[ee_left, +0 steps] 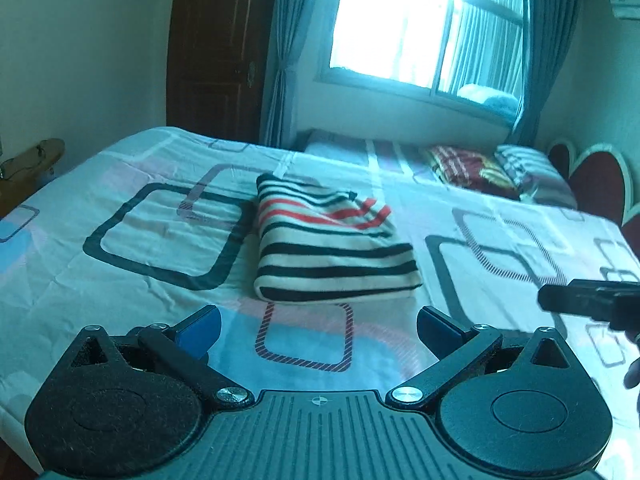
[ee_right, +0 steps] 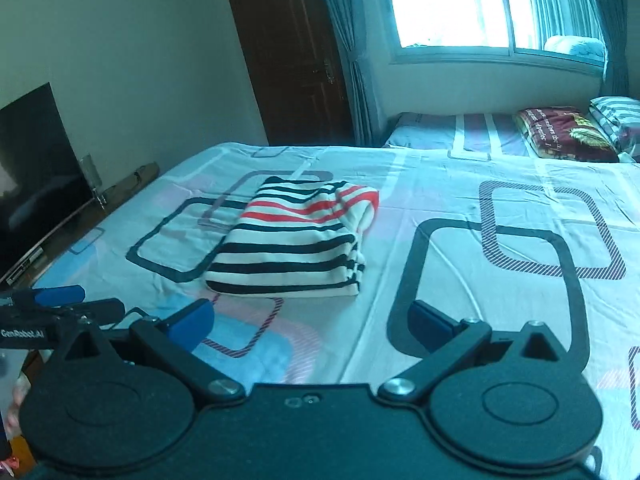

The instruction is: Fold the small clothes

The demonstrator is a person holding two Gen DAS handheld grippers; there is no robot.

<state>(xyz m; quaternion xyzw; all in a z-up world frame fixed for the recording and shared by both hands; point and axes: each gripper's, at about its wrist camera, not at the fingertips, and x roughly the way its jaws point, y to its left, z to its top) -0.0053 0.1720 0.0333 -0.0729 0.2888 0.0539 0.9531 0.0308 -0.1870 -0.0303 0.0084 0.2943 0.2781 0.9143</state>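
A striped garment [ee_left: 328, 240] is seen lying on the bed [ee_left: 120, 280], already folded into a compact rectangle with its layers stacked and its edges roughly squared. It is judged that the folding of this piece is essentially done; only a slightly loose red-striped corner at the far end of the garment might be tidied. No other small clothes awaiting folding are shown in either view, so what is left of the task cannot be told. The left claw [ee_left: 318, 330] is held just short of the garment's near edge, its blue pads spread wide apart and nothing gripped between them. The right claw [ee_right: 312, 322] is likewise held on the near side of the garment, a little to its right, with its pads well apart and empty. Neither claw is touching the garment. Beyond the garment, pillows [ee_right: 560, 136] are seen at the far side of the bed, under the window [ee_left: 420, 28].
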